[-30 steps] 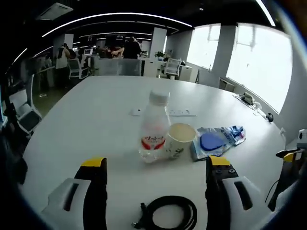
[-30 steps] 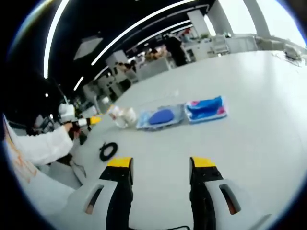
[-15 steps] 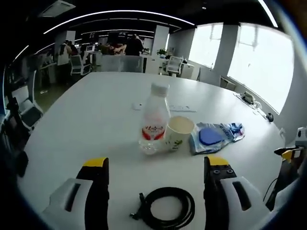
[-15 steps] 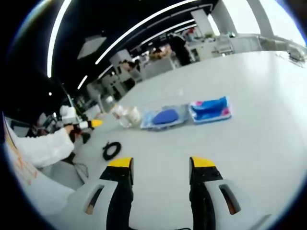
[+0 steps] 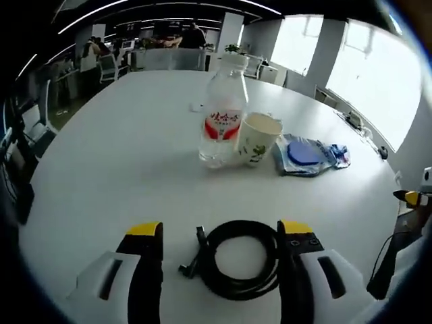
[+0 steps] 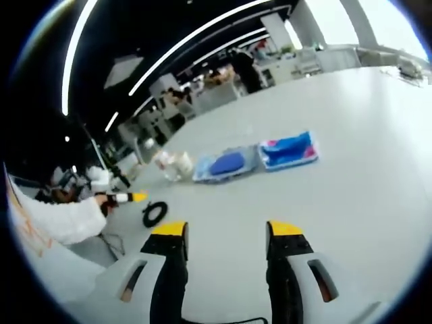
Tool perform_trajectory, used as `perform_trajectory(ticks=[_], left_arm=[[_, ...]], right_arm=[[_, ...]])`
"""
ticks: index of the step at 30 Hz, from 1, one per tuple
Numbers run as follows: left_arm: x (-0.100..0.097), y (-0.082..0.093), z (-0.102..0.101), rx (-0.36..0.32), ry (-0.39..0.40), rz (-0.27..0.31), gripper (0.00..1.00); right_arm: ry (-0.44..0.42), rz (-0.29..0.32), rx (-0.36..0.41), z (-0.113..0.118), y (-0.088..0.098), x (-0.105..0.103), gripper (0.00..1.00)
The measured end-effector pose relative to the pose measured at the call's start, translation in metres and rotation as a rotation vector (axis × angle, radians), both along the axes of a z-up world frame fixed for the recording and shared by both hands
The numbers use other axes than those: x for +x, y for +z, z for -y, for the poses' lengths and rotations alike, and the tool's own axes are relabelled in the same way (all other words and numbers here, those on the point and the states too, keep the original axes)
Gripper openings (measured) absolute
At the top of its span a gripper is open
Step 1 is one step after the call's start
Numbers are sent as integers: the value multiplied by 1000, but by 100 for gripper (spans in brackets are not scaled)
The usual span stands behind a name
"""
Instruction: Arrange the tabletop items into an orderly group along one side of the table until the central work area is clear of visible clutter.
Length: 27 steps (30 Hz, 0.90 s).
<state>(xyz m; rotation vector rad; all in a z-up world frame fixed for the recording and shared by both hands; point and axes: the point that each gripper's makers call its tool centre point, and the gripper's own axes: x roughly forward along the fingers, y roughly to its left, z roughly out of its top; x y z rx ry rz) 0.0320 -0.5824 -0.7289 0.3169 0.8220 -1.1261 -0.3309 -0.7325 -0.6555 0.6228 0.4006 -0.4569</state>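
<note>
Hovering over the near edge of the white desk (image 5: 121,169), left gripper (image 5: 221,236) spread wide and gripping nothing, yellow-tipped jaws standing on either side of a coiled black cable (image 5: 237,259) without touching it. Lying flat on the desk between the jaws, that coil, its plug end poking out toward the left jaw. Farther in toward the desk's middle, a clear plastic bottle (image 5: 221,120) with a red label and white cap, upright, and touching it on the right a white paper cup (image 5: 258,139) with a leaf print. Just right of the cup, a plastic bag holding a blue round item (image 5: 305,154).

Held above bare desk, right gripper (image 6: 224,233) likewise parted wide and empty. Well beyond its tips, the blue round item's bag (image 6: 227,164) and, just beside it, a blue-and-pink packet (image 6: 288,150). Left of those, bottle and cup (image 6: 171,164), then the cable (image 6: 154,213) near the desk's edge, with the other gripper's yellow tip (image 6: 135,197) and a white sleeve (image 6: 57,219) beside it.
</note>
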Motion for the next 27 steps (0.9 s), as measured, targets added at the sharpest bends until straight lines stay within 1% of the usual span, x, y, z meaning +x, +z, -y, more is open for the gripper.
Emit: perform_trajectory(ticks=[1,4,6,8,12,16,17,18,20,22,25,26,27], left_arm=[[-2,-5,-2,20,-3,-7,66],[-2,-12,-4,33,12,-28,65],[0,-16,-5,44,32,-32,63],[-1,-18,-4,44,41,-40,62],[-3,-26,-5,69,52,-61,58],[-2,-32,-10,102,68,-54,54],[-1,-33,-10,105,74,-55,52],[0,-32,-11,105,77,-42,50],[-1,-33,-12,112,74,-40,43],[2,-35,-14,127,62,0,40],[6,-37,-24,177,61,45,23],[4,-35,-21,153,62,28,23],[4,-35,-22,146,71,21,22]], right_arm=[[-1,-3,0,0,0,-1,44],[-1,-3,1,-1,-2,-2,44],[-4,-2,3,-1,-3,-2,44],[-8,-1,4,-1,-3,-1,43],[-24,5,5,0,-2,-2,42],[-30,8,8,-1,-2,-4,42],[-32,8,8,-1,-2,-5,42],[-34,7,10,-1,-2,-5,41],[-40,8,17,-1,-3,-7,41],[-43,10,22,-1,-5,-7,40],[-43,9,22,-1,-4,-7,40],[-43,9,21,0,-4,-6,40],[-43,11,20,0,-4,-5,40]])
